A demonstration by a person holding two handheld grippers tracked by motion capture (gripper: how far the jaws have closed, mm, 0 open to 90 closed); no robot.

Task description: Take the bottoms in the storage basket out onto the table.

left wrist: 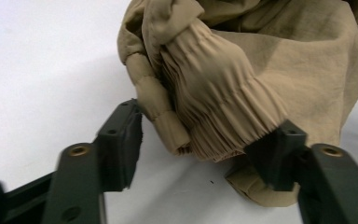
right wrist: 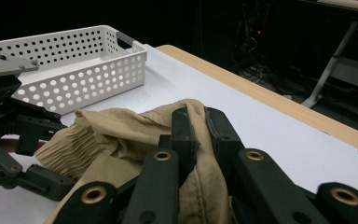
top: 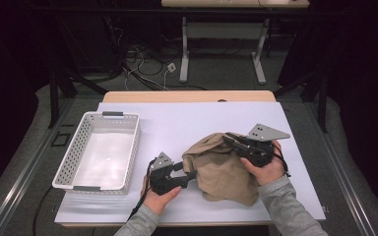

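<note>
Tan cloth (top: pixel 224 169), a crumpled garment with a gathered elastic cuff (left wrist: pixel 219 107), lies bunched on the white sheet (top: pixel 187 123) that covers the table (top: pixel 189 96), right of the middle and near the person's edge. The right gripper (top: pixel 232 140) comes in from the right, and in the right gripper view its fingers (right wrist: pixel 184 128) stand close together, clamped on a raised fold at the top of the cloth. The left gripper (top: pixel 189 172) sits at the cloth's left edge, low over the sheet. In the left gripper view its fingers (left wrist: pixel 123 140) stand apart on either side of the gathered cuff: the one on the right of that view touches the cuff's ruffled hem, while the one on the left stands just clear of the cloth, so the cuff lies between them without being squeezed. A rolled hem (left wrist: pixel 161 114) hangs just beside the cuff, also between the fingers. The person's hands (top: pixel 266 167) in grey sleeves (top: pixel 290 206) hold both grippers from the near edge. Well to the left of the cloth, a white perforated basket (top: pixel 74 157) with grey handles stands on the sheet. Beyond the table, a dark floor carries cables (top: pixel 142 61) and the white legs of another table (top: pixel 184 49).
</note>
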